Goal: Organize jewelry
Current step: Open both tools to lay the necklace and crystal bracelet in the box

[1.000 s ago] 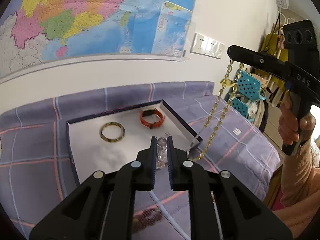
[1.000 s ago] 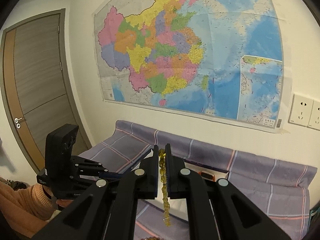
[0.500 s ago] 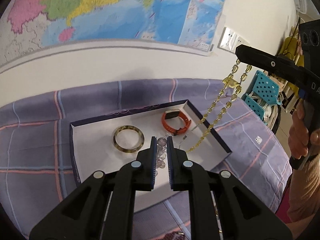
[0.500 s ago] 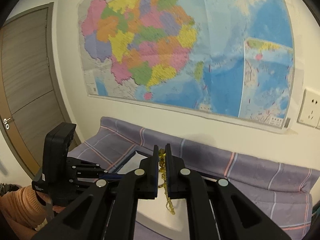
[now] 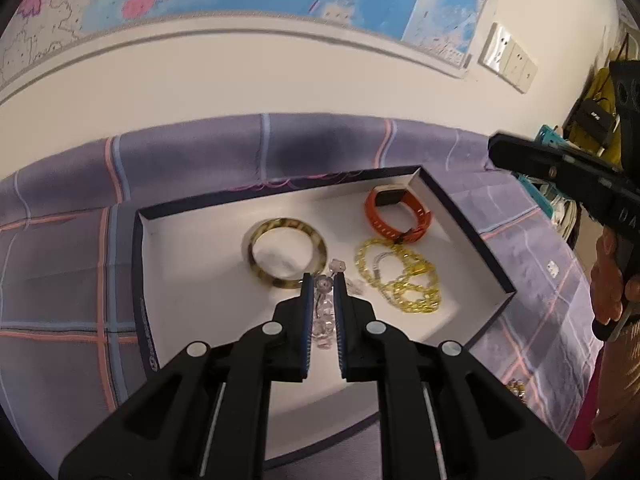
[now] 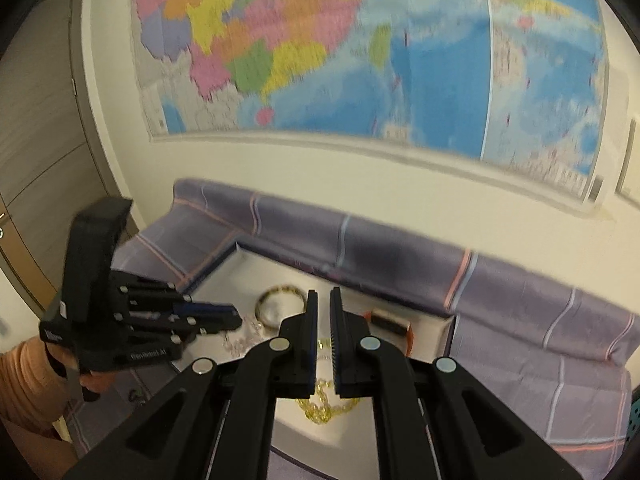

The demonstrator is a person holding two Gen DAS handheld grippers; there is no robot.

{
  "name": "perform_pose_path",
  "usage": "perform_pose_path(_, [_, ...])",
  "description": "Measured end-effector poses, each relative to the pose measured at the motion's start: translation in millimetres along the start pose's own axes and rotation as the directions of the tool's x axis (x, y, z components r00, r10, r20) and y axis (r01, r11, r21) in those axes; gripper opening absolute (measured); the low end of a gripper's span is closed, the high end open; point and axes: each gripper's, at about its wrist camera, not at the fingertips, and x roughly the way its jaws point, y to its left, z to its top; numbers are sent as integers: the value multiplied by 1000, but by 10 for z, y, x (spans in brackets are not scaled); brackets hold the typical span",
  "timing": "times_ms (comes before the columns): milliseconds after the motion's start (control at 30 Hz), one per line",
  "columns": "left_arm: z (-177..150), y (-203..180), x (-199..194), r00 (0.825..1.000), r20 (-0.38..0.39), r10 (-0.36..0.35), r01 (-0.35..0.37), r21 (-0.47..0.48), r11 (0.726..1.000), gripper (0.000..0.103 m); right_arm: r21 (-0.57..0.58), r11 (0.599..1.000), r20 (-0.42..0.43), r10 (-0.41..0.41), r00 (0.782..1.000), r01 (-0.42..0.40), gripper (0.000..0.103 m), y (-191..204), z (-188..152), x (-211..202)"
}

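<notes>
Clear beads [image 5: 324,312] in left gripper [image 5: 323,288] — yellow chain [image 5: 400,276] seemingly rests in tray [image 5: 192,264].

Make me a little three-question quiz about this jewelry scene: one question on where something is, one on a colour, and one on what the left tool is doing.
1. Where does the yellow chain lie?
A. In a glass jar
B. Over a wooden hanger
C. Heaped inside the white box

2. What colour is the watch band in the far corner of the box?
A. Orange
B. Green
C. Black

3. What is the left tool doing?
A. It is wide open and empty
B. It is shut on a string of clear beads
C. It is shut on a spoon

Answers:
1. C: the chain is piled on the box's white floor, just in front of the watch band.
2. A: the strap is plainly orange around a dark face.
3. B: the clear beads sit between its nearly closed fingers.
</notes>
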Motion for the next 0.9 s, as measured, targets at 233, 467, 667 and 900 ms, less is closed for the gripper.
perform_pose_path(233, [-37, 77, 164, 998, -43, 50, -50, -7, 999, 10, 58, 998, -118, -5, 993, 12, 10, -144, -253, 351])
perform_pose_path(467, [-69, 202, 235, 992, -63, 109, -111, -27, 993, 10, 158, 984, -238, -37, 971, 77, 27, -413, -458, 668])
perform_pose_path(667, [-72, 260, 217, 990, -61, 125, -128, -48, 991, 11, 268, 960, -259, -8, 966, 80, 27, -593, -550, 873])
perform_pose_path(900, [-65, 305, 174, 992, -45, 122, -125, -64, 990, 11, 262, 961, -233, -28, 972, 90, 30, -531, -461, 977])
